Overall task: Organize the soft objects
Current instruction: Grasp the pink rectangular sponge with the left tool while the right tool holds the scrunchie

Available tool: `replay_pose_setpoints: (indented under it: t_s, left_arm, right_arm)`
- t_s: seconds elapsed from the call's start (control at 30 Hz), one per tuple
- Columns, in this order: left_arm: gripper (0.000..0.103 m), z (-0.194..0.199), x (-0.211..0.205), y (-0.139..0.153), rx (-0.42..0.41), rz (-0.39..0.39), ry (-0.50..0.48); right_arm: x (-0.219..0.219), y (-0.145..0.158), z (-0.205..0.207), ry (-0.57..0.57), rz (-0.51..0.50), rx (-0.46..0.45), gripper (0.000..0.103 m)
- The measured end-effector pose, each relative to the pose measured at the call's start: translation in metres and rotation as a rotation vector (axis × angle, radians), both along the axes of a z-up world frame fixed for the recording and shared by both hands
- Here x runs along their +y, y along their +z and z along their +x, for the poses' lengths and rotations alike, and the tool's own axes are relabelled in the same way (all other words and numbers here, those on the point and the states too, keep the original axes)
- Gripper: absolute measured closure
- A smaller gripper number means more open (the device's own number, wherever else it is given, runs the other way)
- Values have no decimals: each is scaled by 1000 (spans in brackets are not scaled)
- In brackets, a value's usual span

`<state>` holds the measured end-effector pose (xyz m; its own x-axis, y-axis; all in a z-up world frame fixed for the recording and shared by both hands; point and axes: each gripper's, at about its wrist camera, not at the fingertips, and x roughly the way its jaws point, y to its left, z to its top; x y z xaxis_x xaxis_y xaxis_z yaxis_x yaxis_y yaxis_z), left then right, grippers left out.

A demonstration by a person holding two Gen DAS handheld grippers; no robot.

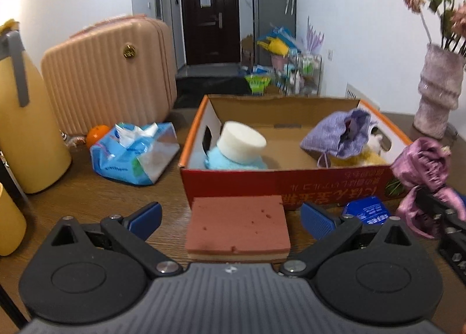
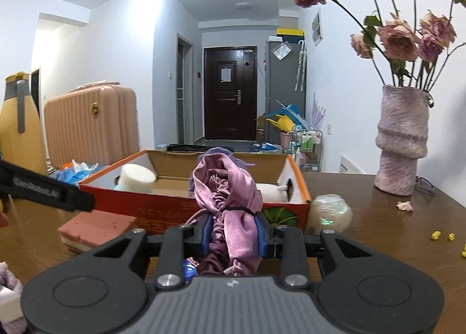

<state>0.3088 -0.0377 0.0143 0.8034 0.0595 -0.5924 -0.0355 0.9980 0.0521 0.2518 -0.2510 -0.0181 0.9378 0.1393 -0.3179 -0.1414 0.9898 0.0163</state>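
Gripping a bunched pink satin cloth (image 2: 230, 211), the right gripper (image 2: 234, 236) has its blue pads pressed into the fabric from both sides, and the cloth stands up above the jaws, just in front of the near red wall of the cardboard box (image 2: 163, 206). From the left wrist view the same cloth (image 1: 422, 165) hangs off the box's near right corner, above the wooden table (image 1: 87, 197).

The left gripper (image 1: 231, 217) is spread wide, its blue fingers (image 1: 145, 214) standing clear on either side of a pink sponge block (image 1: 237, 226) that lies flat on the table, its far edge just short of the box's front wall (image 1: 291, 185). Neither pad touches the block.

Inside the box, a white foam cylinder (image 1: 243, 140) sits tilted on a light blue fluffy item (image 1: 221, 159) in the near left corner, and a lilac drawstring pouch (image 1: 337, 133) rests over a yellow plush thing (image 1: 361, 158) toward the right wall. The cardboard floor between them is bare.

Left of the box a blue tissue pack (image 1: 134, 153) lies with an orange (image 1: 97, 134) behind it, then a pink suitcase (image 1: 107, 75) and a yellow flask (image 1: 23, 118) at the table's left edge. A small blue packet (image 1: 367, 213) lies by the box's front right corner. On the right, an iridescent pale ball (image 2: 330, 213) touches the box's corner, and a pink vase (image 2: 403, 142) of dried roses stands well apart, with open tabletop between
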Motion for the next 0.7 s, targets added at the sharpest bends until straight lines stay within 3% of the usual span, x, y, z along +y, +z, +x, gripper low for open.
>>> replay_pose_setpoints:
  t_s: [0.4, 0.7]
  left_arm:
    - [0, 35, 2, -37, 106, 0, 34]
    - [0, 41, 2, -46, 126, -4, 29]
  right_arm:
    - [-31, -5, 11, -40, -5, 15, 74]
    - [-32, -8, 12, -40, -7, 27, 73]
